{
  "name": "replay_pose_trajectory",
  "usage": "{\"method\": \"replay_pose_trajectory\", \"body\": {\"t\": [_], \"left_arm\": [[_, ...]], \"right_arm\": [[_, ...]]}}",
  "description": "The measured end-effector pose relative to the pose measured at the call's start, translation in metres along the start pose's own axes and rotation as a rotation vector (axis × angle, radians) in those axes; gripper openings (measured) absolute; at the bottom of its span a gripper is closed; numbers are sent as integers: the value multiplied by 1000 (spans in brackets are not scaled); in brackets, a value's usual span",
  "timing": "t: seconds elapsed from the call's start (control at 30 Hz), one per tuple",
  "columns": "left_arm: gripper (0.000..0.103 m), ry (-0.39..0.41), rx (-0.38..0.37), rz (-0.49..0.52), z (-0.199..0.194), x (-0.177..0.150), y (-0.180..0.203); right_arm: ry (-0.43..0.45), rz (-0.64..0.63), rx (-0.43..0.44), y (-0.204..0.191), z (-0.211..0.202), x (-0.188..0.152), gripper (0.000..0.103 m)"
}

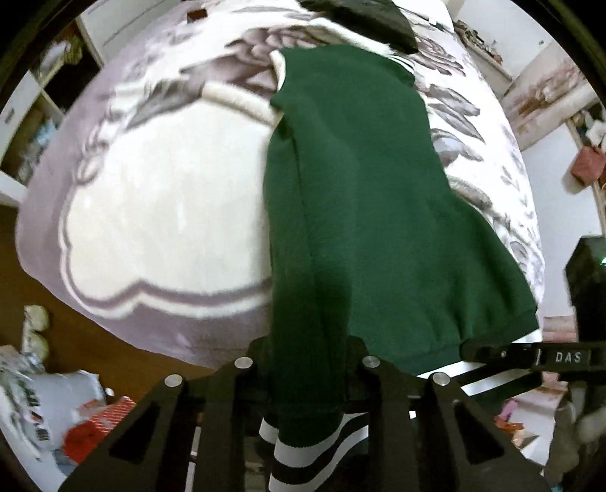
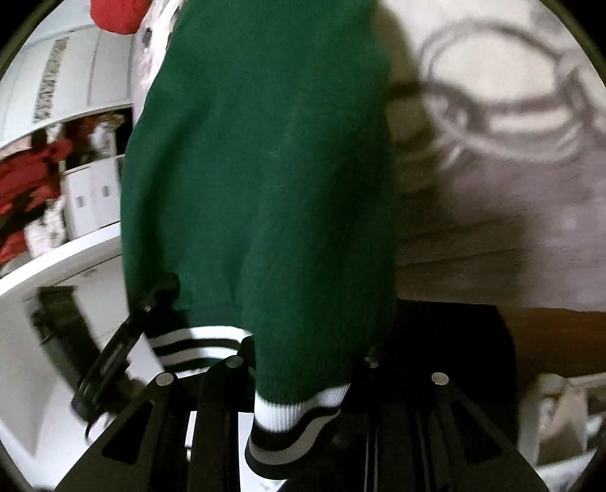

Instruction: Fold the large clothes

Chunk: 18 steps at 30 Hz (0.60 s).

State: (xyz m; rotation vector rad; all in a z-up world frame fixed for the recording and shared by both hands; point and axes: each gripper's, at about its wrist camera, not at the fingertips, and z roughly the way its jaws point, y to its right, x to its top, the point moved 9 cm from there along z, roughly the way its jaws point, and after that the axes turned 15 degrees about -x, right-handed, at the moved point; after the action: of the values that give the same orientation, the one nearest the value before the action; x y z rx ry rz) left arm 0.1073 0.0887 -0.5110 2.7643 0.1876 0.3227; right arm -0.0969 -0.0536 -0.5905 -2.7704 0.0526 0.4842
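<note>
Left wrist view, nearest first: the left gripper [image 1: 308, 374] is clamped on the green sweater [image 1: 360, 212], with the cloth bunched between its black fingers and the black-and-white striped hem [image 1: 303, 450] hanging below them toward the camera. Just right of it, at the near right corner of the sweater, the right gripper [image 1: 492, 354] reaches in from the side, its fingertip against the striped band. From these two held corners the sweater stretches away across the bed, lying over a pale blanket [image 1: 163, 212] with grey borders and flower prints. Its white-edged collar end [image 1: 280, 64] lies far off, close to a dark garment [image 1: 363, 19] at the far edge of the bed. On the floor at near left sit a red box [image 1: 98, 427] and a printed bag [image 1: 45, 401]; what they hold cannot be made out. Shelves [image 1: 34, 125] at far left hold blurred items.

Right wrist view: the right gripper [image 2: 303, 363] is closed on a fold of the sweater [image 2: 257, 170], a striped cuff [image 2: 295, 420] drooping over its near fingers. At left the left gripper [image 2: 151, 302] pinches the striped hem [image 2: 193, 344]. Beyond, white cupboards [image 2: 91, 196] stand at left with red cloth [image 2: 30, 178] in an open shelf, and the blanket [image 2: 503, 181] spreads at right.
</note>
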Motion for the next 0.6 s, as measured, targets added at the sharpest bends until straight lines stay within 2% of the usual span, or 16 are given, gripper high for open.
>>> {"method": "replay_pose_trajectory", "body": {"t": [0.03, 0.1, 0.2, 0.3, 0.43, 0.6], "left_arm": [[17, 1, 3, 6, -4, 7, 4], [17, 17, -5, 14, -15, 24, 12], [16, 63, -58, 27, -33, 62, 28], [16, 96, -65, 73, -42, 105, 41], [16, 98, -80, 103, -38, 162, 40], [16, 72, -122, 115, -17, 217, 23]], "right_arm": [[33, -18, -48, -6, -13, 3, 25], [51, -40, -69, -7, -32, 11, 25], [67, -42, -32, -11, -74, 32, 25], [101, -25, 13, -4, -111, 54, 24], [122, 7, 56, -8, -152, 103, 24], [147, 53, 65, -32, -197, 195, 24]]}}
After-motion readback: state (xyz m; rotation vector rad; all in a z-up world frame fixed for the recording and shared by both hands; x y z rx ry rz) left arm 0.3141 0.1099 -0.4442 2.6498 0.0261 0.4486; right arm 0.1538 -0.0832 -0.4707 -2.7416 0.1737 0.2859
